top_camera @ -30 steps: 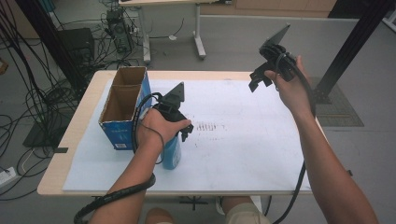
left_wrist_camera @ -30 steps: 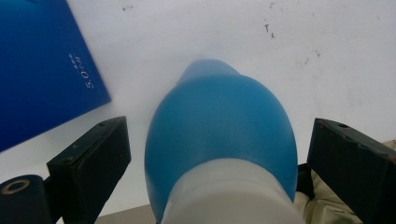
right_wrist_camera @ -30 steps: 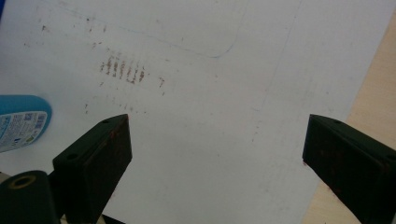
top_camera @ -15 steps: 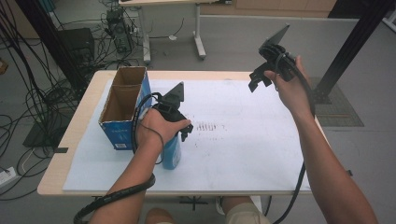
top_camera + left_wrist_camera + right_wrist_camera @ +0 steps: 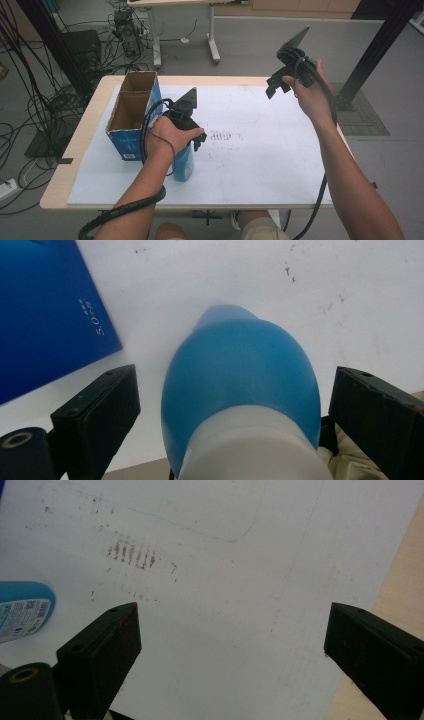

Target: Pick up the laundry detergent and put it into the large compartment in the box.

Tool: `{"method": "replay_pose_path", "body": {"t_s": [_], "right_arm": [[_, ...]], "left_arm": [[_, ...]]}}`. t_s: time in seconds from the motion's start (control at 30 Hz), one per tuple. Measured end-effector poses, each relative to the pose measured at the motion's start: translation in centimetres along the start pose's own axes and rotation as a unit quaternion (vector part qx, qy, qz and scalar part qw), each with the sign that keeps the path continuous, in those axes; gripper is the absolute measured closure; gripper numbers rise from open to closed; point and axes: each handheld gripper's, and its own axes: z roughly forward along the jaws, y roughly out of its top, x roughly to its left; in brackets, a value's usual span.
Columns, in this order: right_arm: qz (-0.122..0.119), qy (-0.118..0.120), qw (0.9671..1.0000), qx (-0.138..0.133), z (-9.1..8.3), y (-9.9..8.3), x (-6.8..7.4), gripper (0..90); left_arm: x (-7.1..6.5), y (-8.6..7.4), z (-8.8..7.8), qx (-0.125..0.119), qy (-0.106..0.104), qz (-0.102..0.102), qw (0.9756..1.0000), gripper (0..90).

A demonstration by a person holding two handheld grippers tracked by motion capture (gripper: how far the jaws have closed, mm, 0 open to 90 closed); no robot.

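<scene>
A blue bottle (image 5: pixel 184 164) with a white cap stands on the white sheet (image 5: pixel 270 155), just right of the blue cardboard box (image 5: pixel 131 116). My left gripper (image 5: pixel 193 140) hangs over the bottle, pointing down. In the left gripper view its jaws stand open on either side of the bottle (image 5: pixel 240 375), with a gap on each side. My right gripper (image 5: pixel 276 84) is held high over the far right of the table. Its jaws are open with nothing between them (image 5: pixel 230 630), and the bottle (image 5: pixel 22 611) shows off to the left.
The box (image 5: pixel 45 315) is open at the top and stands at the sheet's left edge. A patch of brown marks (image 5: pixel 222 135) lies mid-sheet (image 5: pixel 132 552). The bare wooden table edge (image 5: pixel 400 580) runs along the right. Cables and table legs crowd the floor behind.
</scene>
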Motion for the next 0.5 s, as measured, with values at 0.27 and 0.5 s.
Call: {"method": "replay_pose_path", "body": {"t_s": [0.27, 0.5], "right_arm": [[0.000, 0.001, 1.0000, 0.001, -0.01, 0.01, -0.03, 8.0], [0.000, 0.003, 1.0000, 0.002, 0.03, 0.08, -0.08, 8.0]], "left_arm": [[-0.07, 0.00, -0.11, 0.000, 0.001, 0.001, 1.0000, 6.7], [-0.23, 0.10, -0.19, 0.001, 0.002, 0.005, 1.0000, 6.6]]}}
